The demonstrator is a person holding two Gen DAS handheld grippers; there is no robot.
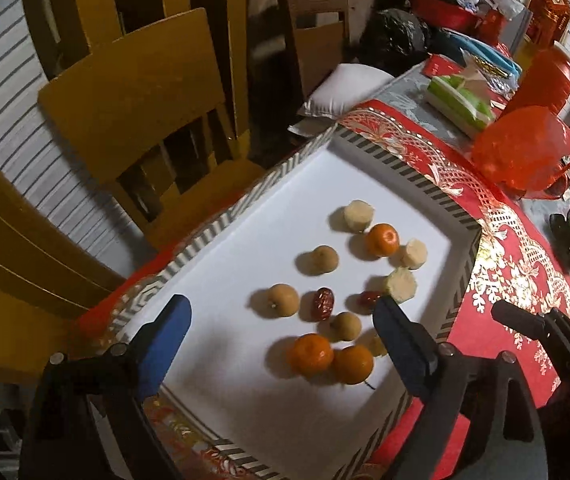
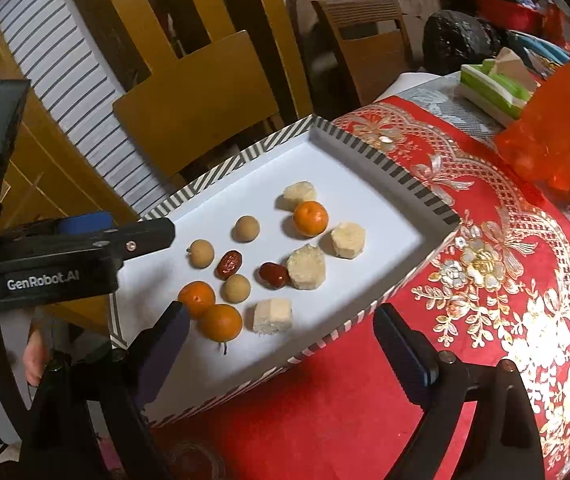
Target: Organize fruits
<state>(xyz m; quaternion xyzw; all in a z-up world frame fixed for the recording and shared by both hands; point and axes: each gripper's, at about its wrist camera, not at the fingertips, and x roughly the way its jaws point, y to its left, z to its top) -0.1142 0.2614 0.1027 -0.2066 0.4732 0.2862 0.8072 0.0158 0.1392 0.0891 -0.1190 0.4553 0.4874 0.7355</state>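
Note:
A white tray with a striped rim (image 1: pixel 405 164) (image 2: pixel 385 160) lies on a red patterned tablecloth. On it are three oranges, two near the front (image 1: pixel 311 354) (image 2: pixel 221 322) and one further back (image 1: pixel 382 239) (image 2: pixel 311 218), three tan longans (image 1: pixel 283 299) (image 2: pixel 246 229), two red dates (image 1: pixel 323 303) (image 2: pixel 229 264) and several pale sugarcane pieces (image 1: pixel 359 216) (image 2: pixel 273 315). My left gripper (image 1: pixel 283 316) is open and empty above the tray's near edge. It also shows at the left of the right wrist view (image 2: pixel 141 236). My right gripper (image 2: pixel 281 322) is open and empty at the tray's near corner.
Wooden chairs (image 1: pixel 133 92) (image 2: pixel 197 104) stand beyond the tray's left side. A red plastic bag (image 1: pixel 525 148) (image 2: pixel 553 132), a green and white tissue pack (image 1: pixel 459 104) (image 2: pixel 493 88) and black bags (image 1: pixel 397 36) crowd the table's far right.

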